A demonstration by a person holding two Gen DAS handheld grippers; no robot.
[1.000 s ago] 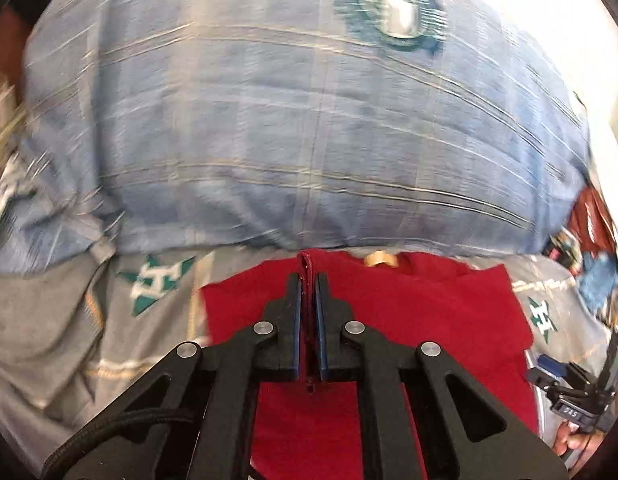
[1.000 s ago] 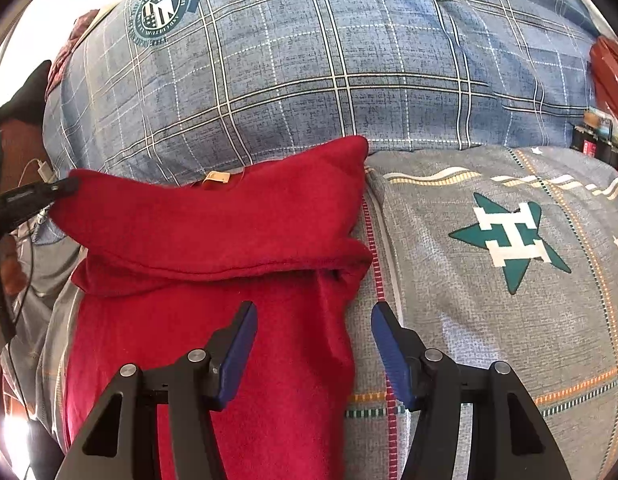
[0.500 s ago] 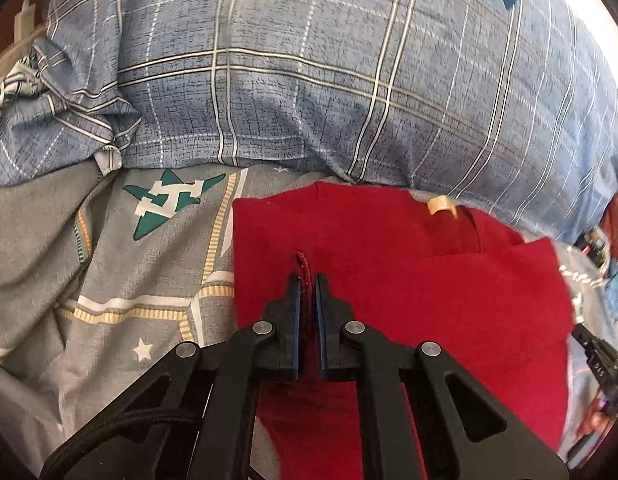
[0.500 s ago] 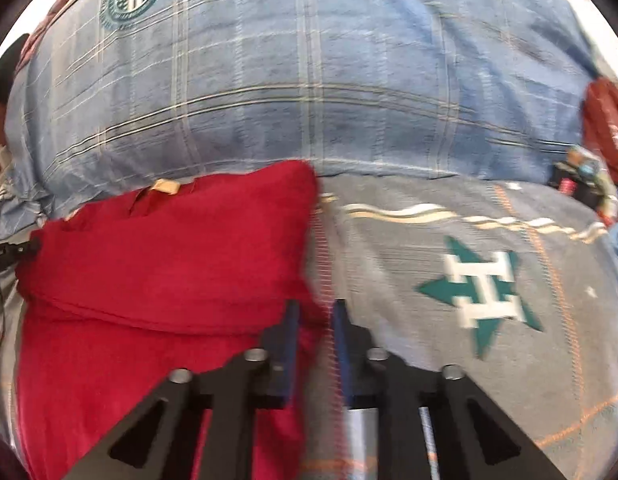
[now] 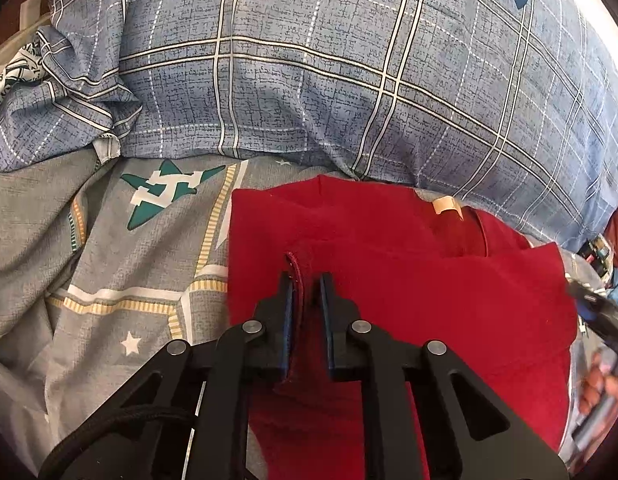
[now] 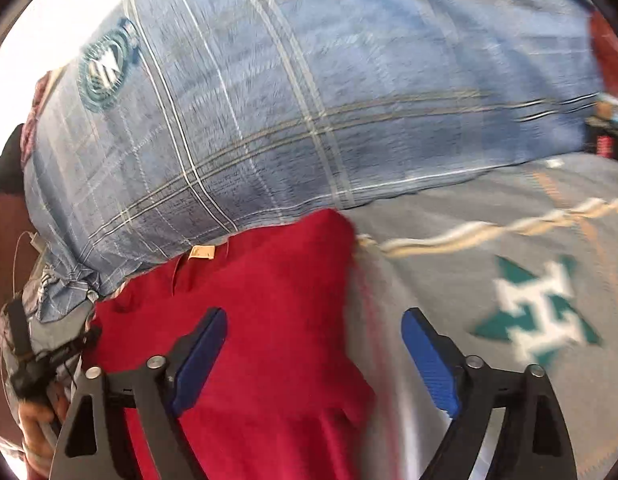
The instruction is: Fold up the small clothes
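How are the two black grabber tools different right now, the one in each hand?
The left gripper has its jaws almost together, with a fold of the red garment between them; the right gripper stands wide apart, gripping nothing, its jaws opening. The left gripper sits over the garment's middle; the right gripper straddles the garment's edge, one finger over the grey bedsheet. Both have black frames and blue pads.

one red garment [image 5: 449,292], one blue plaid pillow [image 5: 349,80], one grey bedsheet [image 5: 109,280]. two grippers: left [image 5: 307,280], right [image 6: 313,320].
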